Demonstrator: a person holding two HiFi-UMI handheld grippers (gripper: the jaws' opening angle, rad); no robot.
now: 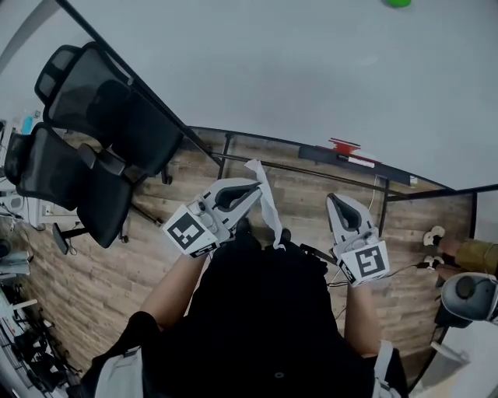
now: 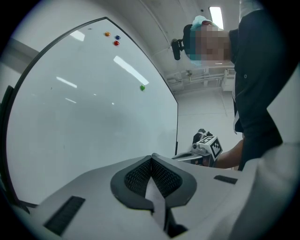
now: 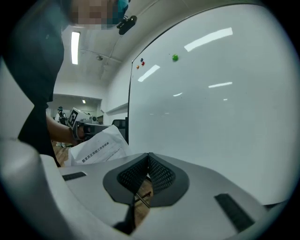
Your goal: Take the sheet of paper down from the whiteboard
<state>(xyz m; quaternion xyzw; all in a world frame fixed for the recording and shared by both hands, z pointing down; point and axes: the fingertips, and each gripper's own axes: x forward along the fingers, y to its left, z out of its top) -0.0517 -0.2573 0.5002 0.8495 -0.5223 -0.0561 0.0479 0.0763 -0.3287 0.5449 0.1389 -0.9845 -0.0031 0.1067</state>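
Two grey handheld grippers hang side by side below the large glossy white whiteboard (image 1: pixel 272 70), both out from its lower frame. The left gripper (image 1: pixel 255 186) has its jaws pressed together on one edge of the white printed sheet of paper (image 1: pixel 268 204). In the left gripper view the sheet runs as a thin strip between the black ribbed pads (image 2: pixel 136 177).

The sheet is off the whiteboard and clear of its face. It droops, crumpled, from the jaw tips away from the whiteboard, toward the person's dark top (image 1: pixel 257 311). In the right gripper view its printed side shows a line of black characters, just out from the whiteboard's vertical edge.

The right gripper (image 1: pixel 334 199) has its jaws closed tight with nothing between them. It points along the whiteboard's face and is apart from it.

A small round green magnet (image 1: pixel 398 2) sits high on the whiteboard. An orange magnet (image 2: pixel 107 33), a blue magnet (image 2: pixel 117 37) and a red magnet (image 2: pixel 116 43) cluster near the whiteboard's top edge. A red object (image 1: pixel 343 145) lies on the dark tray (image 1: pixel 319 154) at the whiteboard's lower edge. Two black mesh office chairs (image 1: pixel 101 132) stand on the wood-plank floor (image 1: pixel 101 272), beside the whiteboard's lower frame.
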